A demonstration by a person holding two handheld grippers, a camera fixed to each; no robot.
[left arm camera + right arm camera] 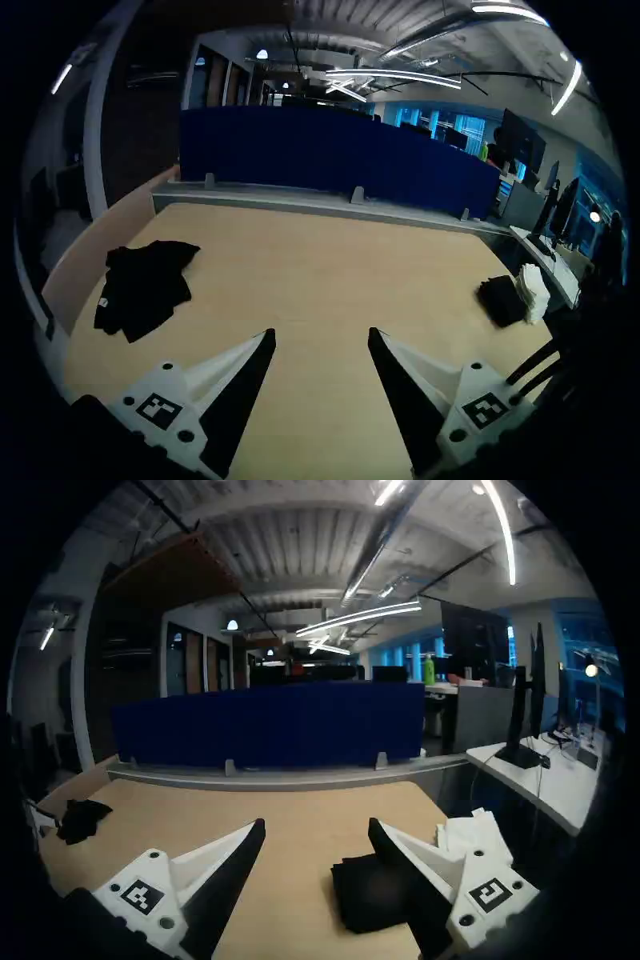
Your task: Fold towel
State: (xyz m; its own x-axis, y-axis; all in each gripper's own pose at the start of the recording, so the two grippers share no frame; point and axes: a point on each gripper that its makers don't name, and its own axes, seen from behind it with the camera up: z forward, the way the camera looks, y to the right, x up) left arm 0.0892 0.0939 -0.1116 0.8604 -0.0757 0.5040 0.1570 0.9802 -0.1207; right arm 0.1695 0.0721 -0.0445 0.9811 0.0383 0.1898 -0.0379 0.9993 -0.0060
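Nearest the lens, the left gripper [321,333] has its white-and-black fingers spread wide with nothing between them, hovering over bare wood. The right gripper [317,824] is likewise spread wide and holds nothing.

Beneath both runs the broad pale wooden table [320,256], its middle bare ahead of the left fingers. A long dark-blue partition screen [336,156] stands along the far edge, seated on a grey rail [320,204]. Beyond it a dim open office stretches under an exposed ceiling with long strip lights [392,76]. To the right of the right fingers, past the table's edge and a gap, a white side desk [552,788] carries dark monitors [528,704].

Left of the left fingers and a little ahead, near the table's left edge, lies a crumpled black towel [144,288]. Right of those fingers, by the table's right edge, sits a folded black towel [502,300] just beside a stack of folded white towels [534,292]. In the right gripper view that folded black one lies just beside and partly behind the right-hand finger.
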